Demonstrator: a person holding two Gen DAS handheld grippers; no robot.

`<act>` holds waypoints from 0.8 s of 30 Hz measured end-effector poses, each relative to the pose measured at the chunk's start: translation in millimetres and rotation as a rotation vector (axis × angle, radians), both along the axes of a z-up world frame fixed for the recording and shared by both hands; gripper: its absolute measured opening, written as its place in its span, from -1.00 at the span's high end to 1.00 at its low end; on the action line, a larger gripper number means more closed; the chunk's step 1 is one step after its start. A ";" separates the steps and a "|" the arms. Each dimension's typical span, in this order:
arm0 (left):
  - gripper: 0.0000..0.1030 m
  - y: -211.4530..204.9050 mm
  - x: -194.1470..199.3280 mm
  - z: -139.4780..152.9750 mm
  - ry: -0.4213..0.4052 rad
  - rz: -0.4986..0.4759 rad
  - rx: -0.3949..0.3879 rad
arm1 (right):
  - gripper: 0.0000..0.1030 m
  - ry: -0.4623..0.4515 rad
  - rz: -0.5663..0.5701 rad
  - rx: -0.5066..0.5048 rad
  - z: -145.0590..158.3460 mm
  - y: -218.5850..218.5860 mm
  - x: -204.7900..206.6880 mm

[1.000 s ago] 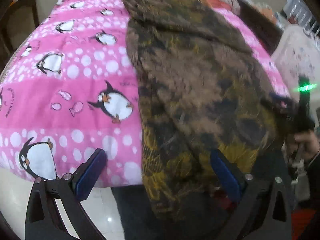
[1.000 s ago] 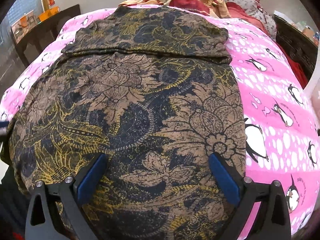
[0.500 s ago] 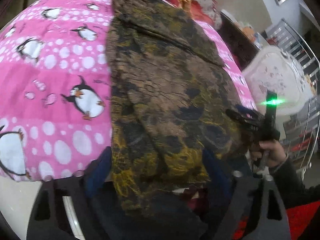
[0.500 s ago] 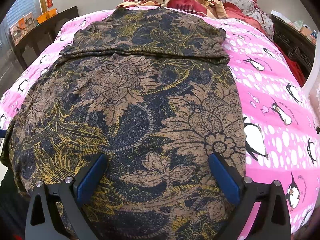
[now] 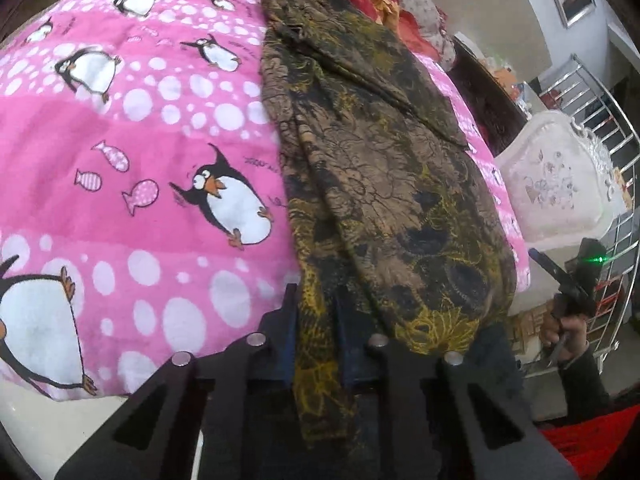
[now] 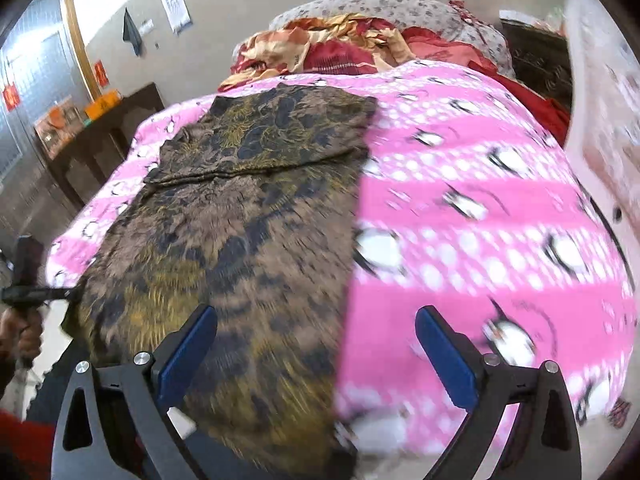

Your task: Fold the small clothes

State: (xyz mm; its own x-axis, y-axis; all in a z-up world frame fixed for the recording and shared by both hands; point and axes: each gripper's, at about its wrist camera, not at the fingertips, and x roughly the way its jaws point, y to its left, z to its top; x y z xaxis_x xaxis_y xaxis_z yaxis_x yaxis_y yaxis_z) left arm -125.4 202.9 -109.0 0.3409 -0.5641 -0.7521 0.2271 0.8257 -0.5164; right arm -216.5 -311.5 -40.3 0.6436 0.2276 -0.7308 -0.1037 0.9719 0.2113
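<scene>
A dark garment (image 5: 384, 168) with a brown, black and yellow floral print lies lengthwise on the pink penguin blanket (image 5: 132, 128), and its near end hangs over the bed edge. Its far end is folded over (image 6: 280, 128). My left gripper (image 5: 316, 320) is at the near left corner. Its jaws are closing, and a hanging strip of the garment is pinched between them. My right gripper (image 6: 316, 356) stands open above the garment's near right edge with nothing between its fingers. The same gripper (image 5: 560, 276) shows in the left wrist view, off the bed's corner.
Crumpled red and orange bedding (image 6: 320, 52) and a grey pillow are piled at the far end of the bed. A dark wooden cabinet (image 6: 96, 136) stands at the left. On the right are a white padded board (image 5: 556, 184) and a metal rack (image 5: 616, 216).
My left jaws have narrowed from wide open onto the garment's near left edge. My right gripper has swung to the right and risen, so the garment now sits left in its view.
</scene>
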 end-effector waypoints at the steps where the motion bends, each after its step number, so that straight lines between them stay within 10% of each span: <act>1: 0.67 -2.1 -1.4 2.2 -0.006 -0.012 0.012 | -0.87 0.002 0.011 0.014 -3.3 -5.2 -7.3; 6: 0.53 -8.6 -0.9 5.2 0.003 -0.074 -0.005 | -0.31 0.039 0.104 0.106 -32.3 -9.5 -24.8; 12: 0.67 -11.7 2.4 4.8 0.024 -0.084 -0.041 | -0.20 0.036 0.185 0.253 -43.1 -9.5 -19.0; 14: 0.79 -7.0 1.8 2.9 0.034 -0.065 -0.051 | 0.40 0.050 0.248 0.305 -40.6 -9.5 -17.4; 17: 0.79 -4.8 1.0 0.3 0.031 -0.061 -0.056 | 0.57 0.084 0.227 0.291 -54.2 -11.2 -7.6; 24: 0.13 -15.8 -1.2 5.9 0.016 -0.105 -0.076 | 0.67 0.089 0.255 0.462 -72.0 -17.8 -3.5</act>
